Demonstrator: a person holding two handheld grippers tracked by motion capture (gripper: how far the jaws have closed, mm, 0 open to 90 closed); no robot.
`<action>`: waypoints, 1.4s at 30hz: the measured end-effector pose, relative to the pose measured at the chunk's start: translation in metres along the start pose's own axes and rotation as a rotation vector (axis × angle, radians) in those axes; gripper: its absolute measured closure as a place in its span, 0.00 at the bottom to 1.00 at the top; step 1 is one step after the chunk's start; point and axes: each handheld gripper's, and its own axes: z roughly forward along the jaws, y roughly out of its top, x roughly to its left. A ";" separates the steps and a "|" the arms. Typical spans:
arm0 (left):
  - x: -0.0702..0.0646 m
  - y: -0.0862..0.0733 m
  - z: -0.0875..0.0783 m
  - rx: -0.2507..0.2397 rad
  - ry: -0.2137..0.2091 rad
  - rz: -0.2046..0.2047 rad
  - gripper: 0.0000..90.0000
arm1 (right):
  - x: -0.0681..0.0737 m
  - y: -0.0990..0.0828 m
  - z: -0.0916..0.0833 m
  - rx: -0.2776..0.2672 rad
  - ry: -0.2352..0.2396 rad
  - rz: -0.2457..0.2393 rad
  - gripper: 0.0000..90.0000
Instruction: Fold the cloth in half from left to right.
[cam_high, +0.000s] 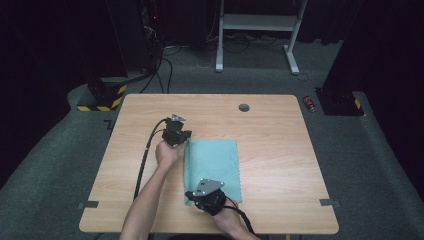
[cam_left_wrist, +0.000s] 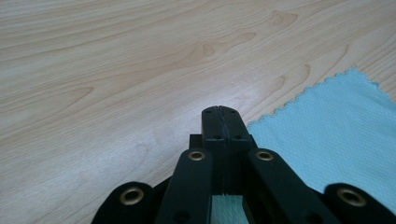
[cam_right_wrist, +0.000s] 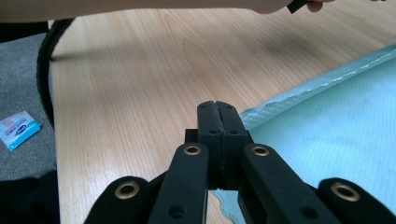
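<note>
Both grippers I'm running are clamped on the teal cloth (cam_high: 212, 167): right gripper (cam_right_wrist: 218, 109) at its near-left corner, left gripper (cam_left_wrist: 219, 114) at its far-left corner, over the desk (cam_high: 270, 130).

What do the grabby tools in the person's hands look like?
Both tongs, left and right, are black, each topped by a grey three-cornered plate. Close up, brass-coloured rivets ring their jointed links. A thick black cable trails from each. The person's forearms are bare, with no sleeves.

I see bare table (cam_high: 270, 130) right of and beyond the teal cloth (cam_high: 215, 165), left forearm (cam_high: 147, 200) and cable (cam_high: 145, 160) blocking the near-left side
</note>
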 end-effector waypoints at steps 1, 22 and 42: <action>-0.001 0.000 0.001 0.000 -0.001 0.003 1.00 | 0.000 -0.002 -0.001 0.001 -0.004 0.001 1.00; -0.022 0.005 0.019 -0.017 -0.058 0.011 1.00 | -0.014 -0.039 -0.027 0.030 -0.076 0.051 1.00; -0.043 0.017 0.030 -0.016 -0.087 0.057 1.00 | -0.022 -0.057 -0.049 0.020 -0.132 0.090 1.00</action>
